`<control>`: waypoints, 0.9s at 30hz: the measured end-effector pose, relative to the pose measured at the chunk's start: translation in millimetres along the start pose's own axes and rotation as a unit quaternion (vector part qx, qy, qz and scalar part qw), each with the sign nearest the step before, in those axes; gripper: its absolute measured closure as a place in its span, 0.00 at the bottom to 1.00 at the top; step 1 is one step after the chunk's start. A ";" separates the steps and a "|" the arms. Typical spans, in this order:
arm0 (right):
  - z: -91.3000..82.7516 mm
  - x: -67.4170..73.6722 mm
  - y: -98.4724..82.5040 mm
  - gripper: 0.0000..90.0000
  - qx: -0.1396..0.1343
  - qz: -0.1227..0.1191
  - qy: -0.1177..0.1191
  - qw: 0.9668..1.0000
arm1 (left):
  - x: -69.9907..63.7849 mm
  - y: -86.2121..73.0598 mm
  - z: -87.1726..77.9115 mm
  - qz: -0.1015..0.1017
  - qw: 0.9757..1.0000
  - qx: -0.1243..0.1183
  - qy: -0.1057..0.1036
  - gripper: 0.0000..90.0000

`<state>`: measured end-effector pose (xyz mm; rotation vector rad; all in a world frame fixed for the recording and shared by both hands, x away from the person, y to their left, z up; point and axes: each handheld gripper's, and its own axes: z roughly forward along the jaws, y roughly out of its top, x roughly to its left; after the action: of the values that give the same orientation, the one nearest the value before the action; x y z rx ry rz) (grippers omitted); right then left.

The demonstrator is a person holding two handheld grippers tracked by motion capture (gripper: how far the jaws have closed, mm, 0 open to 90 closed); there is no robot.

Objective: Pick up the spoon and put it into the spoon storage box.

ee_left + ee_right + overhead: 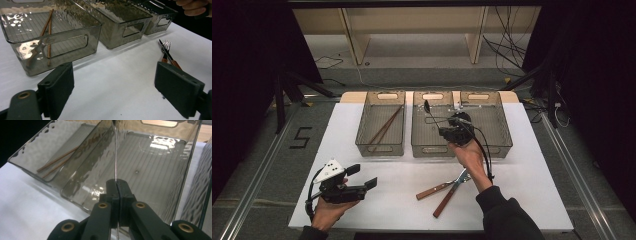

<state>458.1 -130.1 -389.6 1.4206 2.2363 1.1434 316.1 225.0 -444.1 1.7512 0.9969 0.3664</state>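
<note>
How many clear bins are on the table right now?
3, side by side along the far edge: the left bin holds chopsticks, the middle bin sits under the spoon in the right hand-held gripper, and the right bin is partly hidden behind it.

High view: fixed overhead on the person's side, facing forward and down, far enough back to take in the whole white table, three smoky bins and floor beyond. Left gripper view: rides low near the table's front left, looks level across the surface between its own two jaws; close on the left bin with the chopsticks, the fork off to its right. Right gripper view: sits above the front wall of the middle bin, tilted down into it, very near. Both gripper views share the chopstick bin and middle bin with the high view.
</note>
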 end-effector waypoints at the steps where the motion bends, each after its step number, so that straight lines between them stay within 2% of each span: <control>1: 1.6 -0.6 0.7 1.00 0.001 0.001 -0.002 1.000 | 0.0 0.0 0.0 0.000 1.000 0.000 0.000 0.17; 13: 17.8 -5.8 5.6 1.00 0.015 0.010 -0.014 1.000 | 0.1 0.1 -0.6 0.003 1.000 -0.002 -0.001 0.17; 27: 28.5 -6.5 9.8 1.00 0.025 0.013 -0.022 0.999 | -0.6 0.0 -0.2 0.003 1.000 -0.002 -0.002 0.17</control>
<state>484.3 -119.9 -402.5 1.4833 2.2369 1.0615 315.6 224.6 -443.9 1.7512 0.9875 0.3685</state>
